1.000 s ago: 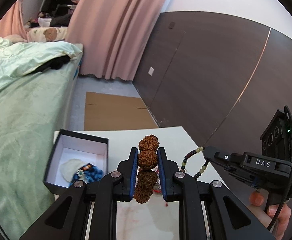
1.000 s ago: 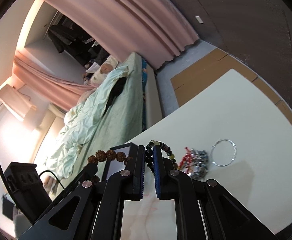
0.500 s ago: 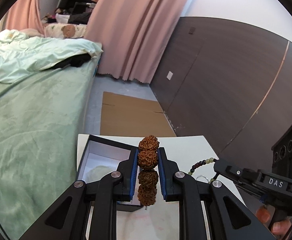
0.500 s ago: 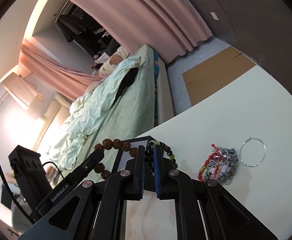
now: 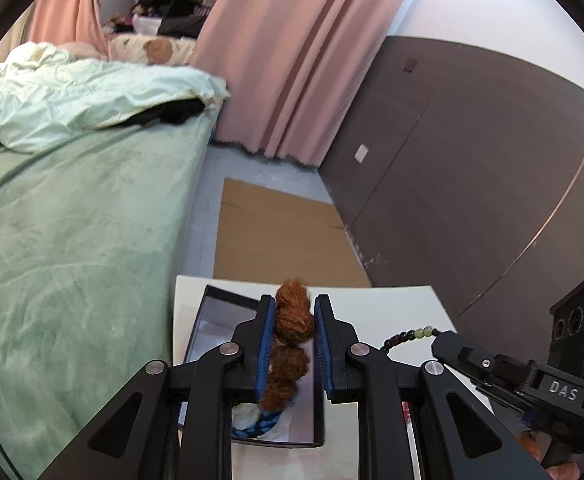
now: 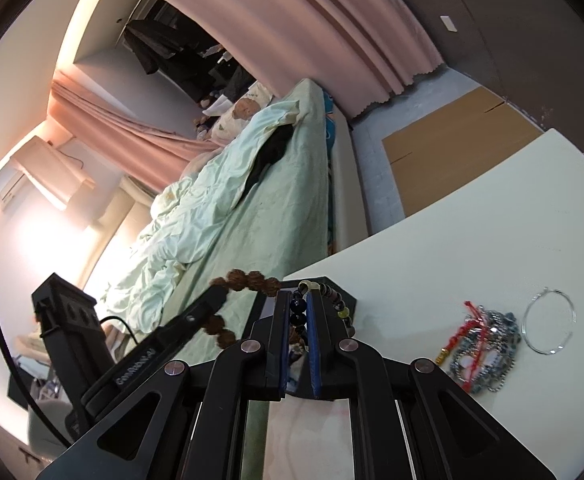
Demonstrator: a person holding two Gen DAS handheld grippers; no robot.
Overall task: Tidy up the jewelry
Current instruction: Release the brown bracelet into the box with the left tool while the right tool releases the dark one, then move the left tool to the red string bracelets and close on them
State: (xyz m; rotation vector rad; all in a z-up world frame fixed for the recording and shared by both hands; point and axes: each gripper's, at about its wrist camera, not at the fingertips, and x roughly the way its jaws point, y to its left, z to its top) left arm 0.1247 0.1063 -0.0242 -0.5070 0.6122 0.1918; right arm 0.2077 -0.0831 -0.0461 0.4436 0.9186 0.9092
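My left gripper is shut on a bracelet of big rough brown seed beads and holds it above the open black box with a white lining. A blue beaded piece lies inside the box. My right gripper is shut on a bracelet of small dark and pale green beads, also over the box; its beads show in the left wrist view. The brown bracelet hangs from the left gripper in the right wrist view.
The white table carries a tangle of silver and red jewelry and a thin silver hoop to the right. A bed with green covers runs along the table's left. Flat cardboard lies on the floor beyond.
Both grippers have moved left and forward with their bracelets, so the box now lies directly under the left gripper. The silver and red pile has slid right in the right wrist view.
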